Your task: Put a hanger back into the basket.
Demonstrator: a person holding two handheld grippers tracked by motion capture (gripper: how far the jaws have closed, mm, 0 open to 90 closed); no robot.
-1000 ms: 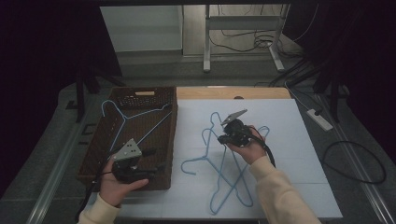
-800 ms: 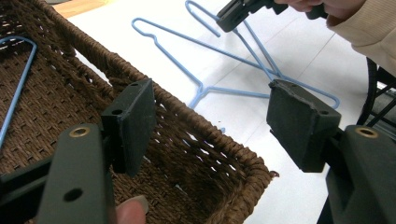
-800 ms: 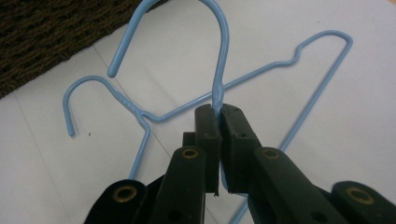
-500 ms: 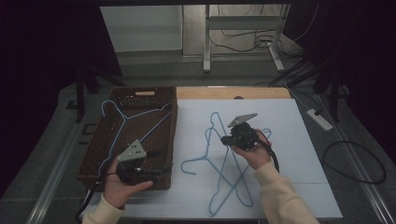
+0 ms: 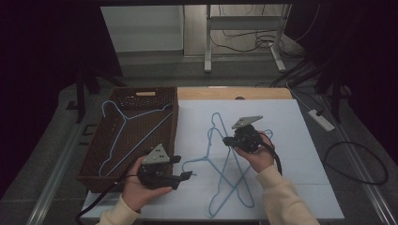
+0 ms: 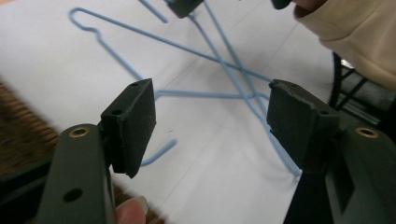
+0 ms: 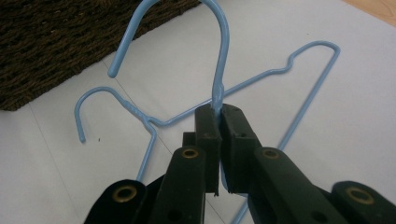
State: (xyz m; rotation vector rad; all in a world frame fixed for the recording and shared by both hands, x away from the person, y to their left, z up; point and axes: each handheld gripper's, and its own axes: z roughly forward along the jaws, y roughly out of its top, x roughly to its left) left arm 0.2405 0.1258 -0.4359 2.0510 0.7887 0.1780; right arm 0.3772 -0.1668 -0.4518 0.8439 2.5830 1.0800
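High view: a white table top point(image 5: 300, 154) carries a dark wicker basket point(image 5: 96, 173) on its 9 o'clock side, and one light-blue wire hanger point(image 5: 136, 124) lies inside that basket. Two more blue hangers point(image 5: 225, 173) lie crossed on the white surface near the centre. The right gripper point(image 5: 226, 139) sits just past centre toward 3 o'clock, held in the person's right hand point(image 5: 257, 157), its tip over the crossed hangers. The left gripper point(image 5: 187, 175) lies toward 7 o'clock, just beside the basket's near corner, held in the left hand point(image 5: 136, 187) and pointing toward 3 o'clock at the hook of one hanger.

Left gripper view: its two black jaws stand wide apart with nothing between them. Past them, on the white surface, the crossed hangers point(image 6: 233, 70) run from 11 o'clock down to 4 o'clock, and a small hook end point(image 6: 161, 151) lies just beyond the left jaw. A cream sleeve point(image 6: 355, 35) fills the 1 o'clock corner. A blurred strip of basket weave point(image 6: 18, 135) shows at 9 o'clock.

Right gripper view: the right gripper point(image 7: 219, 114) has its jaws pressed together on the twisted neck of the gripped hanger point(image 7: 223, 51), whose hook curves up toward 12 o'clock. A second hanger's hook point(image 7: 93, 105) lies on the surface at 9 o'clock, and the basket point(image 7: 60, 42) occupies 10 to 11 o'clock
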